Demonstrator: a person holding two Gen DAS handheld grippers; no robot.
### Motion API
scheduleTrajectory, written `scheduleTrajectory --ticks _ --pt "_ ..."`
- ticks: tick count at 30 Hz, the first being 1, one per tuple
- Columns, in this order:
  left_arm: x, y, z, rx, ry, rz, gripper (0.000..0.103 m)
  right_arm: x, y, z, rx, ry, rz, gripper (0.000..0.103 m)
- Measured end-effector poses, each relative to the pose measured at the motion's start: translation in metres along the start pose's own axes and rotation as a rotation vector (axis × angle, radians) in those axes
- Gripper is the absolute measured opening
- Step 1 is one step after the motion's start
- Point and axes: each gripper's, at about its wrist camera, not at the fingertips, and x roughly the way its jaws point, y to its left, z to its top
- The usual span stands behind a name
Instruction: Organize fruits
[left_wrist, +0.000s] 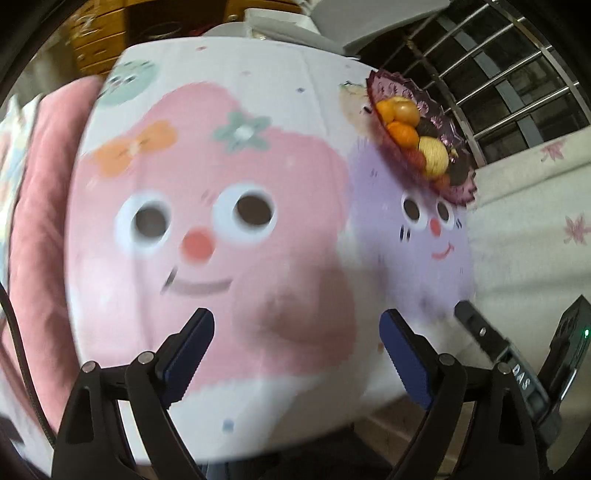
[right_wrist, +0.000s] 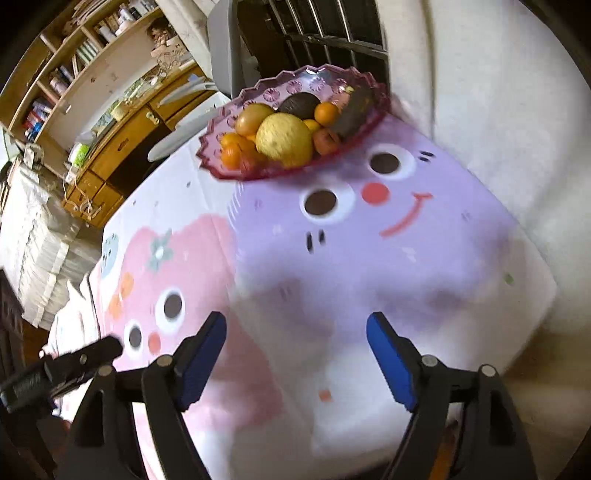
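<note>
While the fruits are all sitting piled in the pink bowl at the desk's far corner, you are holding both left fingers and right fingers wide apart, gripping nothing; sorting looks either finished or unstarted.

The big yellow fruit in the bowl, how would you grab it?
Grip the yellow fruit across its round middle, coming from above. It sits on top of the pile in the purple bowl, with oranges and other fruit pressed against its sides, so only its top is free. The right hand-held gripper is open wide and nearer, so probably use that one.
</note>
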Motion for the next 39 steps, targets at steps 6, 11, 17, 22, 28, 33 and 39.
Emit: scheduleTrajectory --ticks 6,11,17,22,28,33,39 --pt "-0.051 0.001 -0.052 -0.024 -0.090 0.096 0.092 -0.042 -0.001 -0.016 -0.138 -0.032 -0.013 0.084" --pt "-0.092 -0.019 -0.072 -0.014 -0.205 0.125 0.092 -0.072 0.003 -0.014 -0.321 -0.084 -0.021 0.089" --pt "-0.114 -0.058 -0.083 -0.008 -0.294 0.129 0.092 -0.105 0.016 -0.026 -0.666 -0.047 0.057 0.091" --pt "-0.131 -0.099 -0.098 0.020 -0.331 0.113 0.092 -0.148 0.012 -0.031 -0.684 -0.024 0.148 0.096" --pt "-0.149 -0.138 -0.125 0.043 -0.352 0.156 0.092 -0.185 -0.001 -0.027 -0.598 0.052 0.208 0.097" --pt "-0.155 -0.148 -0.140 0.020 -0.371 0.211 0.100 -0.190 -0.012 -0.022 -0.524 0.074 0.198 0.097" --pt "-0.148 -0.139 -0.148 -0.038 -0.362 0.265 0.102 -0.181 -0.017 -0.024 -0.501 0.044 0.169 0.097"
